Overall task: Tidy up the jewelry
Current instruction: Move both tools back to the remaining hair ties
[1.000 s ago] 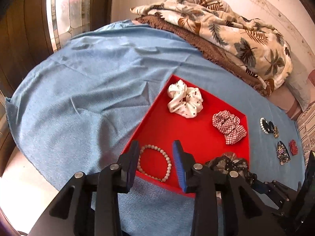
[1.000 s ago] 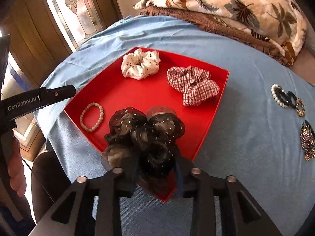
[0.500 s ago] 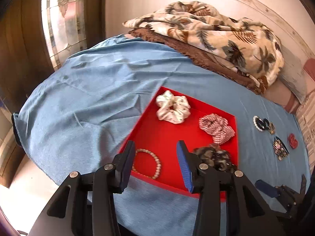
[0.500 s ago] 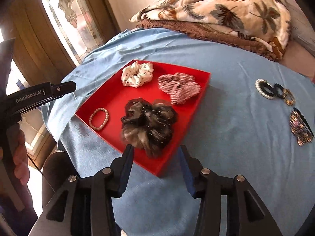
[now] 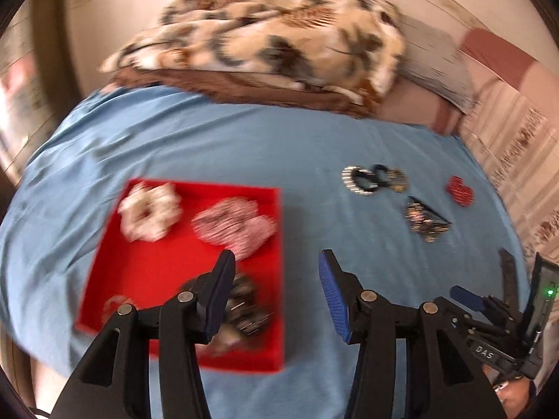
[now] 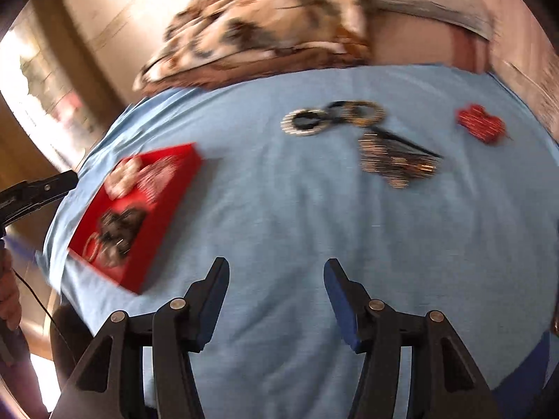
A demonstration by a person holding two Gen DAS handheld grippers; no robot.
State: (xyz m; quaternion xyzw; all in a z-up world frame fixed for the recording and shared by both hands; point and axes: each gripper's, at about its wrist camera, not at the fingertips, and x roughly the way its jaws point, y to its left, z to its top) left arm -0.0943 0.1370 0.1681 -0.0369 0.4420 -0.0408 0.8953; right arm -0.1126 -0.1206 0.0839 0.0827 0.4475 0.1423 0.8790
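A red tray [image 5: 153,269] [image 6: 167,202] on the blue cloth holds a white scrunchie [image 5: 150,211], a checked scrunchie [image 5: 234,225], a dark sheer scrunchie [image 5: 244,307] [image 6: 120,225] and a bead bracelet [image 5: 113,309]. Right of the tray lie linked rings [image 5: 375,179] [image 6: 332,118], a beaded hair clip [image 5: 424,221] [image 6: 394,160] and a red heart clip [image 5: 459,190] [image 6: 480,125]. My left gripper [image 5: 276,269] is open and empty above the tray's right edge. My right gripper [image 6: 276,276] is open and empty over bare cloth, short of the clips. Both views are motion-blurred.
A folded leaf-print blanket [image 5: 272,45] [image 6: 265,24] lies at the far edge of the blue cloth [image 5: 244,139]. The right gripper's body [image 5: 489,314] shows at the lower right of the left wrist view. A window [image 6: 38,80] is on the left.
The right gripper let go of the dark sheer scrunchie in the tray, opened and swung right toward the clips. The left gripper pulled back from the bracelet, opened wider and turned right.
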